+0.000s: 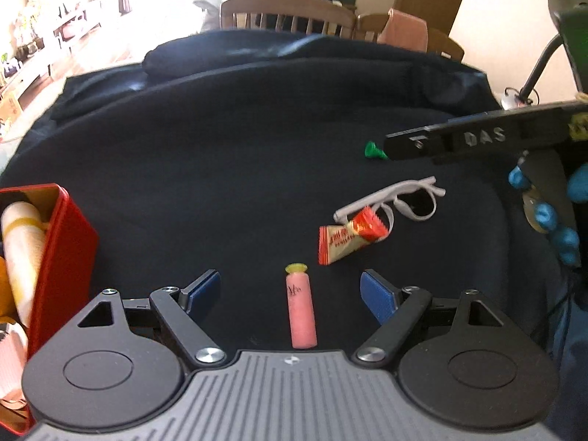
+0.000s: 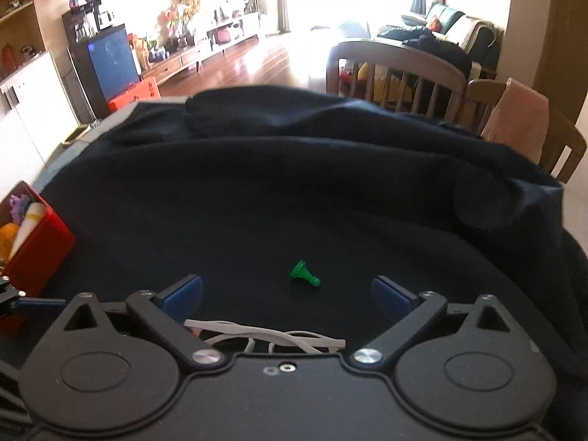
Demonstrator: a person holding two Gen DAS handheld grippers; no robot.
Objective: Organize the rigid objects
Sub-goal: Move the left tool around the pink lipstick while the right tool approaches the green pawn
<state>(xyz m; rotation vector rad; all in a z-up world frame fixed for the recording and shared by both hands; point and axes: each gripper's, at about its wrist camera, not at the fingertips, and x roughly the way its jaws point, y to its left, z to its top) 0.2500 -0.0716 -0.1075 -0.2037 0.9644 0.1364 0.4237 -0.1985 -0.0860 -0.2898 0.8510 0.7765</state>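
A pink cylinder with a yellow cap (image 1: 302,307) lies on the dark cloth (image 1: 239,169) between the blue pads of my left gripper (image 1: 294,292), which is open and not touching it. To its right lie a red-and-cream snack packet (image 1: 349,237) and white glasses (image 1: 400,198). A small green pawn (image 1: 374,150) lies farther back. In the right wrist view the same green pawn (image 2: 305,273) lies on its side ahead of my right gripper (image 2: 288,296), open with nothing between its pads. The white glasses (image 2: 272,338) show just under that gripper.
A red box (image 1: 55,257) holding a cream roll and other items stands at the left; the red box (image 2: 35,246) also shows in the right wrist view. The right gripper's black body (image 1: 477,139) and a blue-gloved hand (image 1: 551,217) reach in from the right. Wooden chairs (image 2: 397,73) stand behind the table.
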